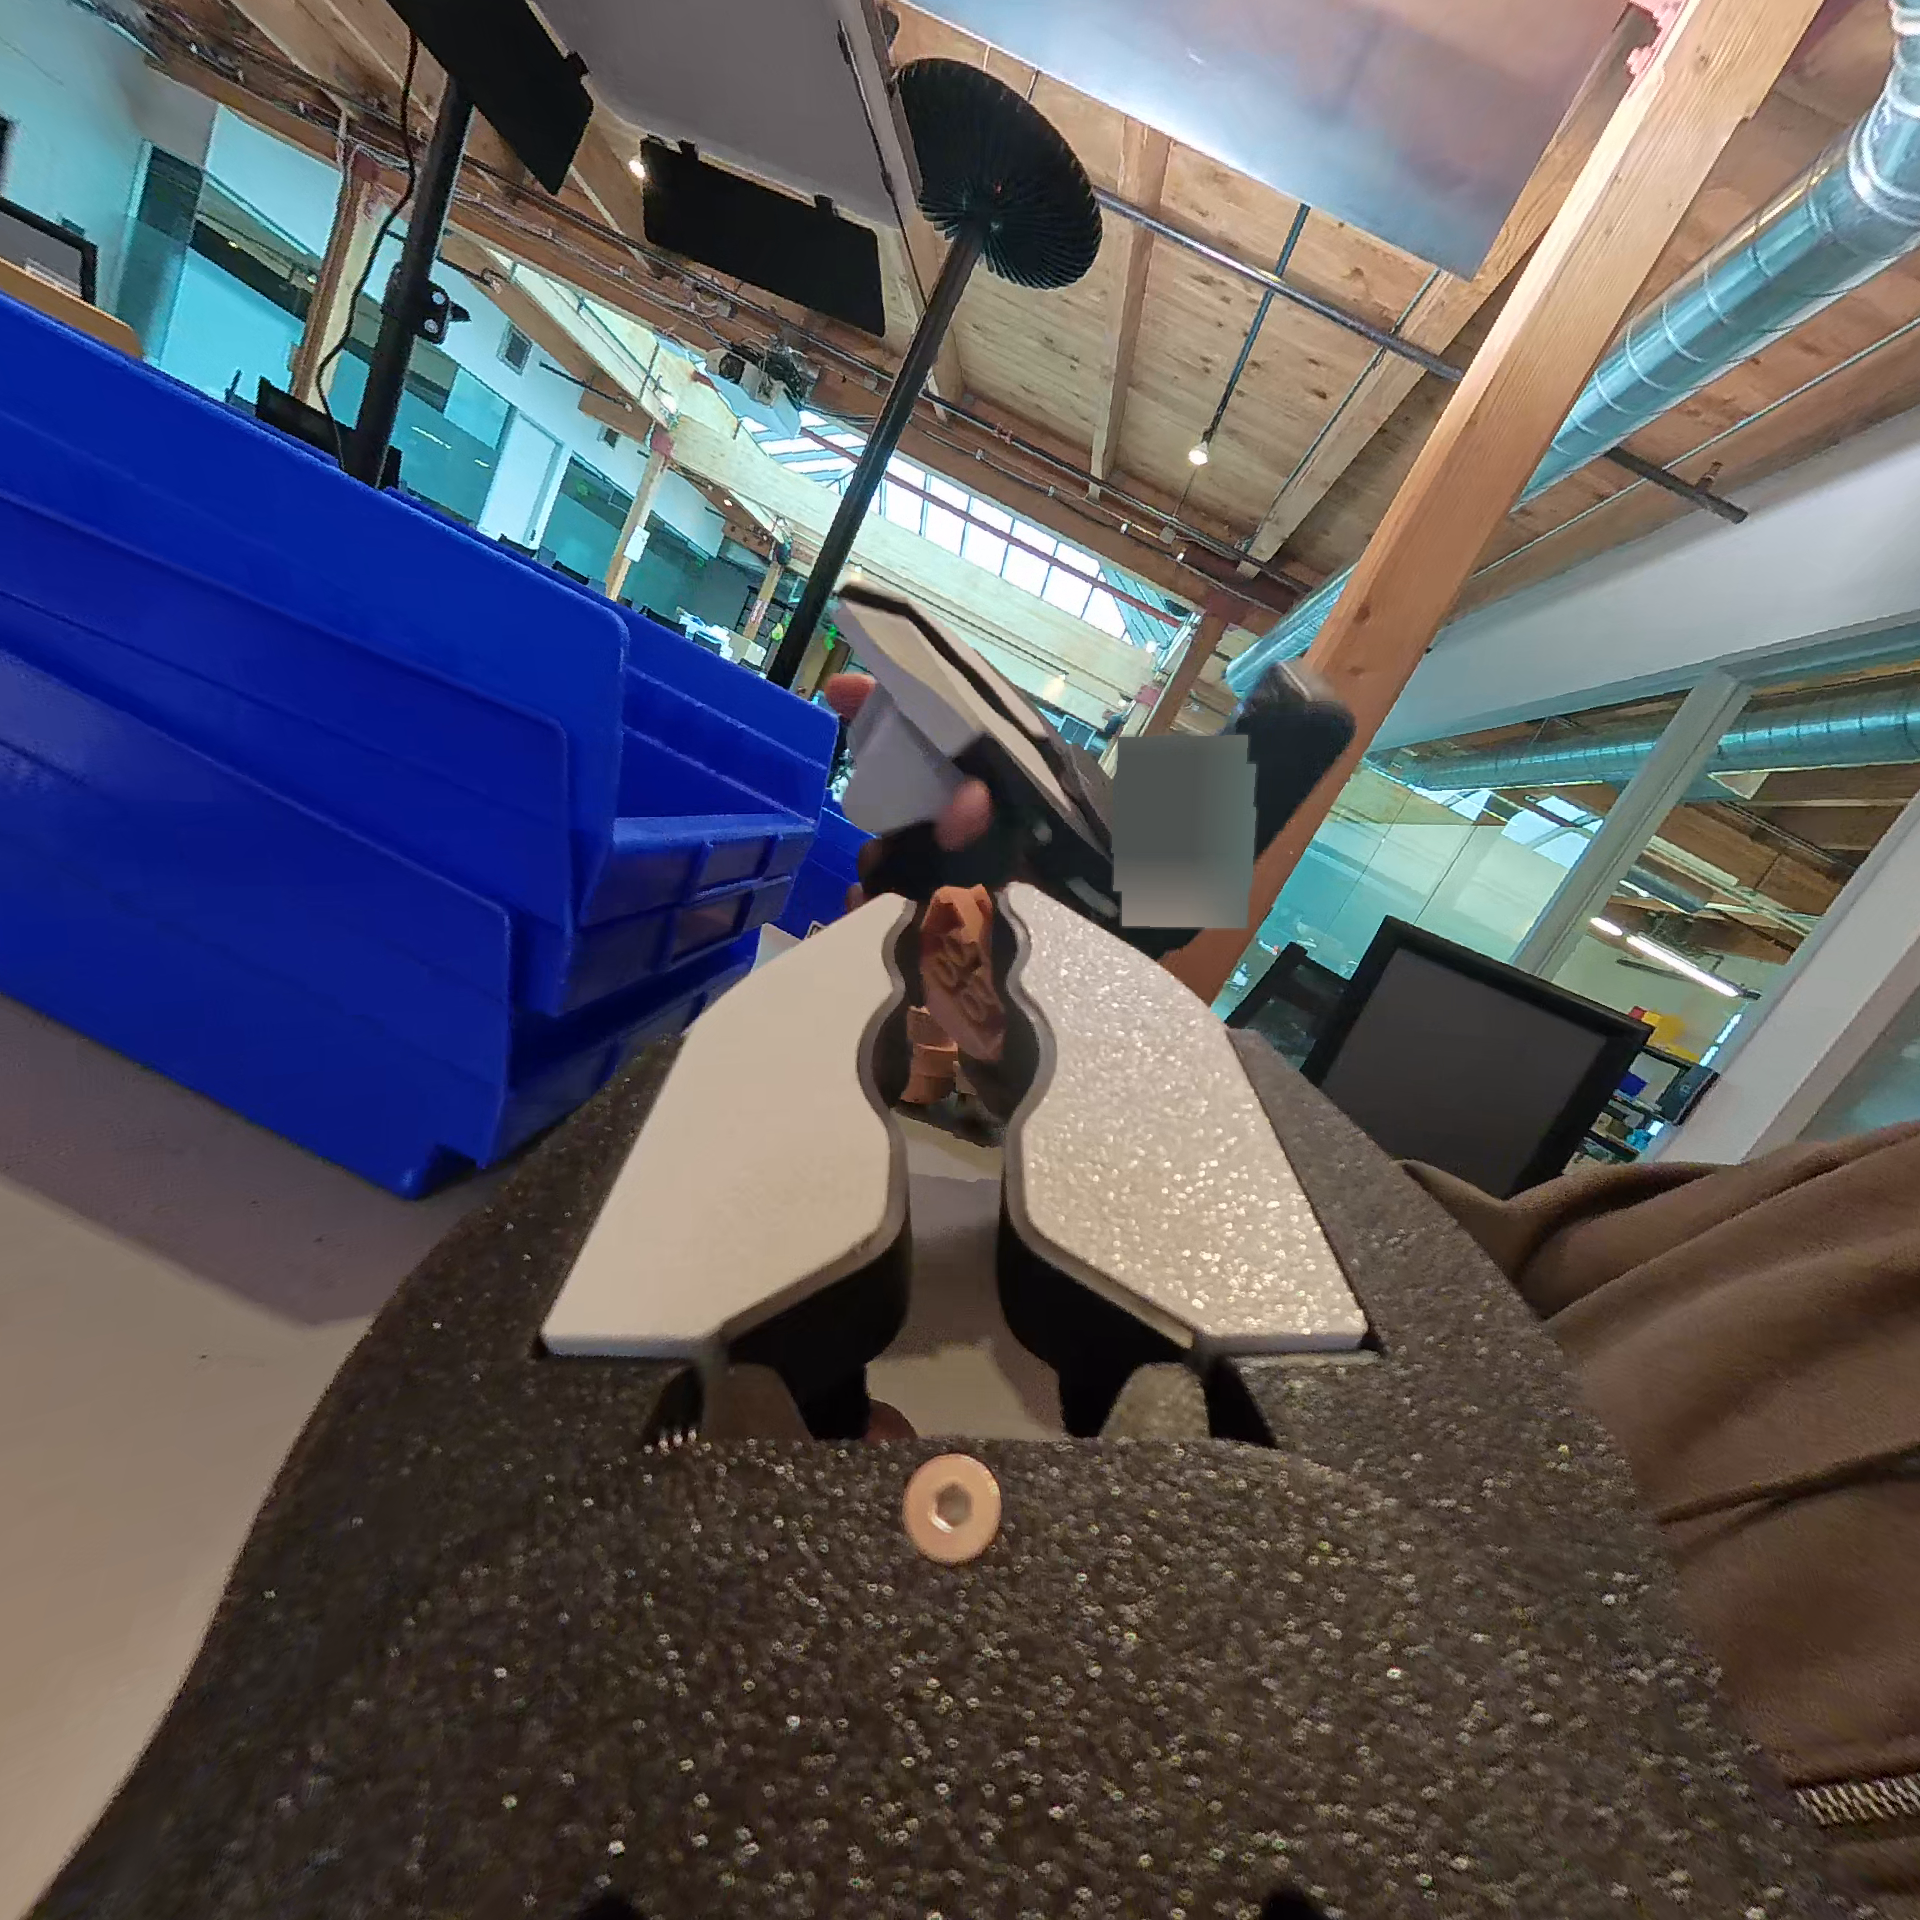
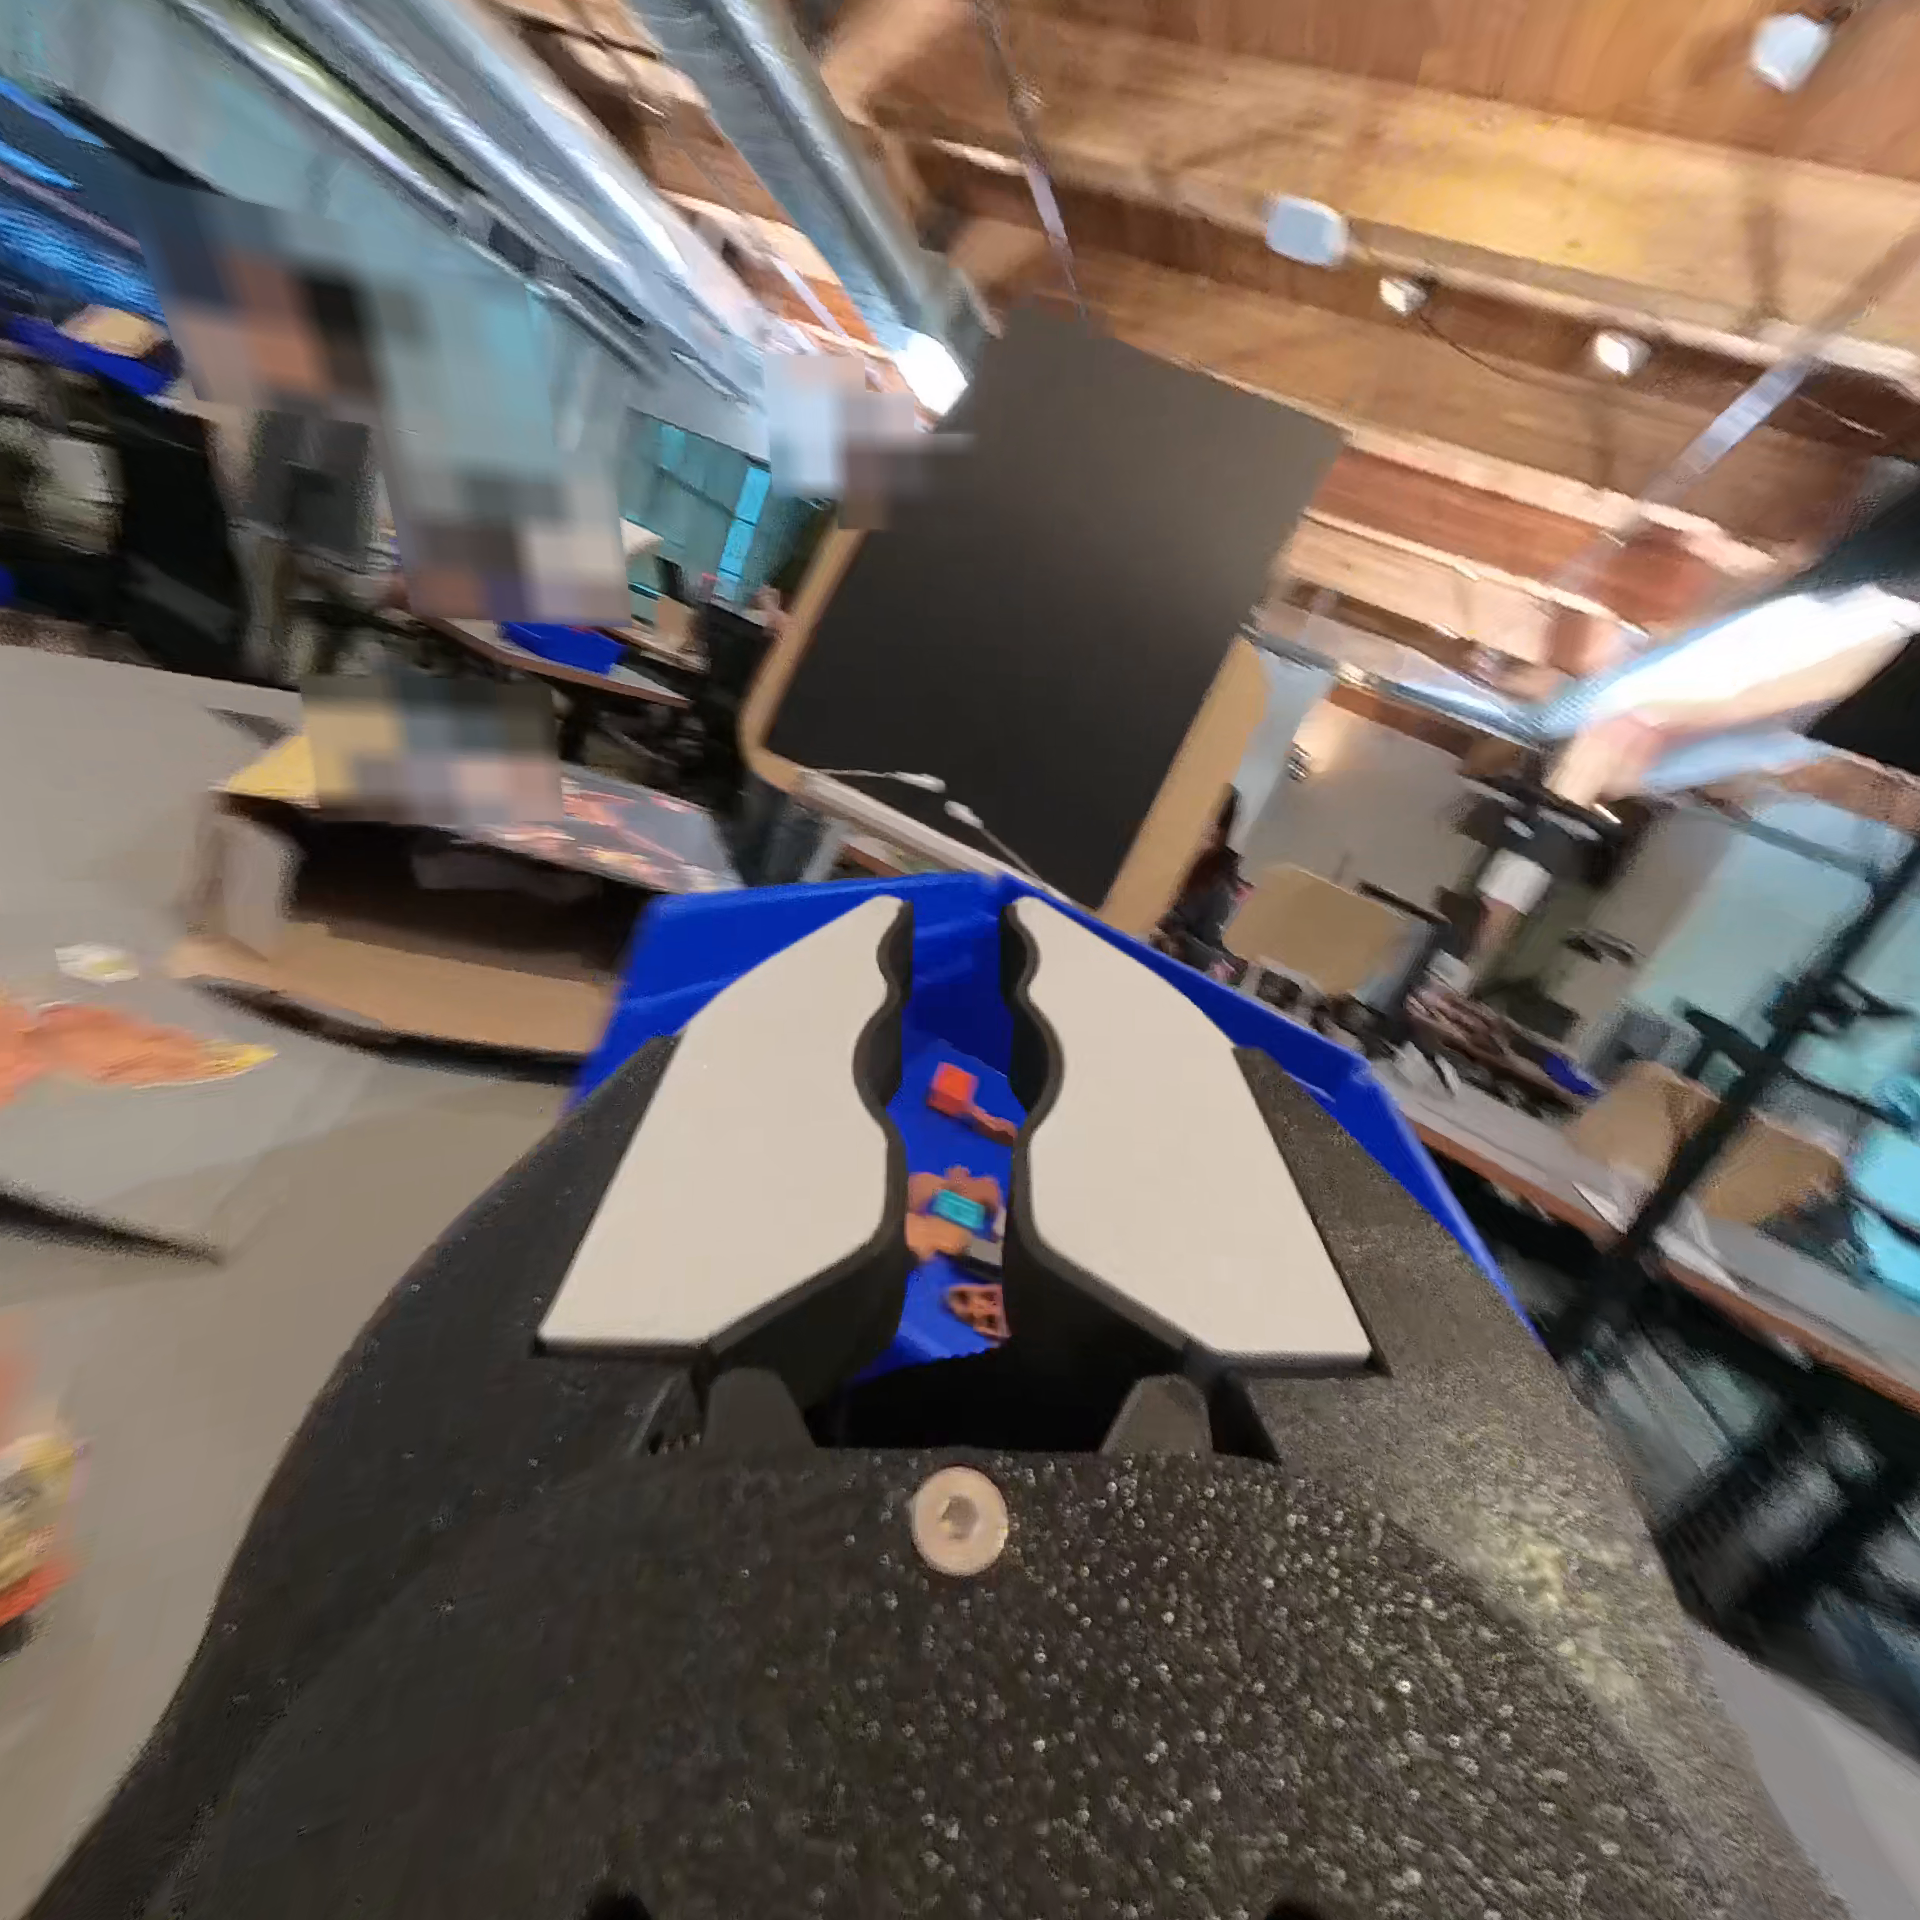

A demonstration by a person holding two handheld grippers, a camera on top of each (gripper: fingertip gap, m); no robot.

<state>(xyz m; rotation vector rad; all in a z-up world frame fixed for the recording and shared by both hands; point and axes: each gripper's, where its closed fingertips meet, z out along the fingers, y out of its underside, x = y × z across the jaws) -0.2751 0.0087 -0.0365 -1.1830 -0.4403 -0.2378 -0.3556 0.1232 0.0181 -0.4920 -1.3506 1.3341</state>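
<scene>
**Left gripper pinching an orange part; right gripper spread above a blue bin**

Left gripper: The two grey, wavy-edged fingers are drawn close together, with a small orange-brown plastic part between them near the tips. The part stands roughly upright in the gap and carries raised markings on its face. The fingers appear to pinch it, though the contact points are partly hidden by the finger edges. The gripper sits low over a pale grey tabletop and points slightly upward.

Surroundings, left wrist view: A stack of nested blue plastic storage bins lies on the tabletop to the left of the fingers, near them but apart. Beyond the fingertips, the right gripper is seen farther off, held in a person's hand. A brown fabric sleeve fills the lower right. A wooden post rises behind, and a black pole topped by a round black finned disc stands behind the bins.

Right gripper: The fingers stand apart with a clear gap and nothing between them. This view is motion-blurred.

Surroundings, right wrist view: Directly below and ahead of the fingers is an open blue plastic bin. Several small orange pieces lie on its floor, seen through the finger gap; one bears a teal patch. A flattened cardboard box lies on the grey table to the left. A tall dark rectangular panel stands behind the bin
</scene>
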